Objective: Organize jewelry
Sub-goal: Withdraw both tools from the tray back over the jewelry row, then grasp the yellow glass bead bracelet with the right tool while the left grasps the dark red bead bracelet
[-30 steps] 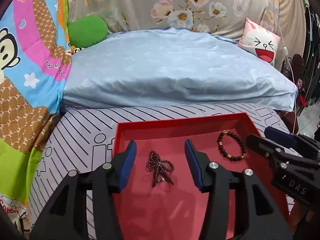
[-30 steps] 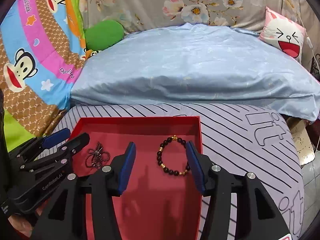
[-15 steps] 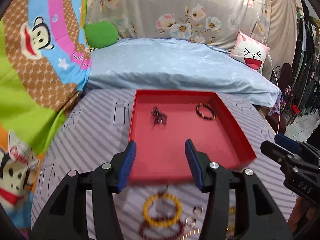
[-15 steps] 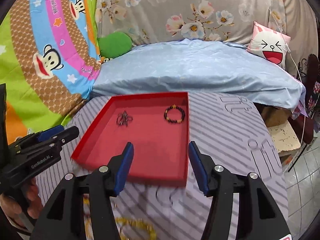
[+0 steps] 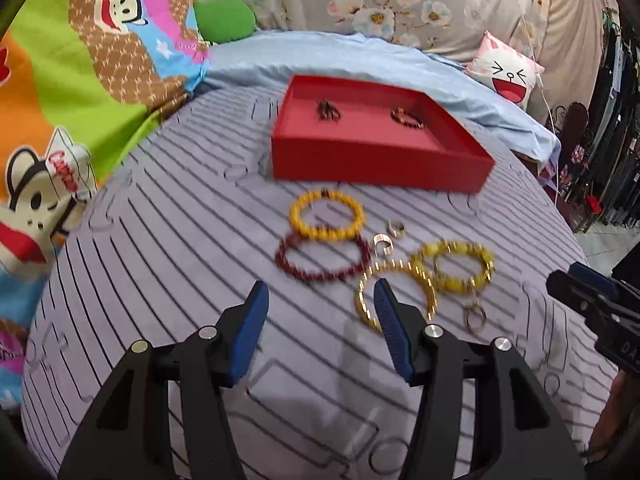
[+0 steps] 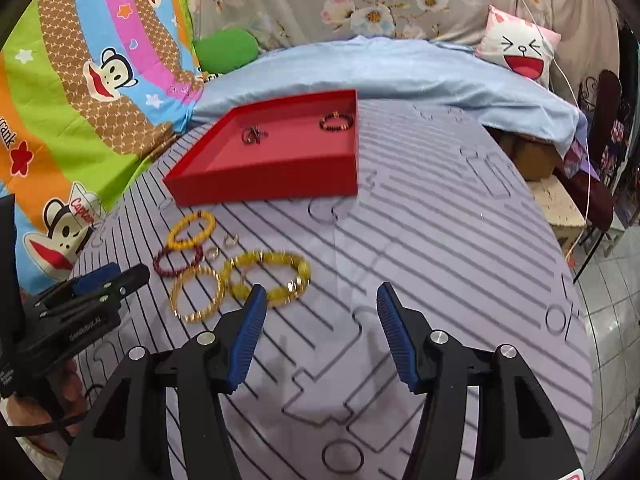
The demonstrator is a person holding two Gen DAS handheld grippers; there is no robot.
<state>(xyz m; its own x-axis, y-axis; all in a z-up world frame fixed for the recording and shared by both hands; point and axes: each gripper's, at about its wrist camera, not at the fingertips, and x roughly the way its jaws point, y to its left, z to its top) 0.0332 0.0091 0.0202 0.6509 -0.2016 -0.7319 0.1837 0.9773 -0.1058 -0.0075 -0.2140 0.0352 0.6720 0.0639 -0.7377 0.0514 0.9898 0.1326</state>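
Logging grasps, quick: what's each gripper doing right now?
Left gripper: open, holding nothing.
Right gripper: open, holding nothing.

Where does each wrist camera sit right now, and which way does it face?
Left wrist: above the striped mat, facing loose bracelets and the red tray; own fingers open, right gripper at right edge.
Right wrist: right of the jewelry, facing mat; own fingers open, left gripper at left.
Shared: tray, bracelets.

I see a grey cloth with dark stripes (image 5: pixel 168 240) covering the desk. Behind it lies a pale blue quilt (image 6: pixel 400 68), with a green round cushion (image 6: pixel 228 50) at its left and a pink cat-face pillow (image 6: pixel 520 46) at its right.
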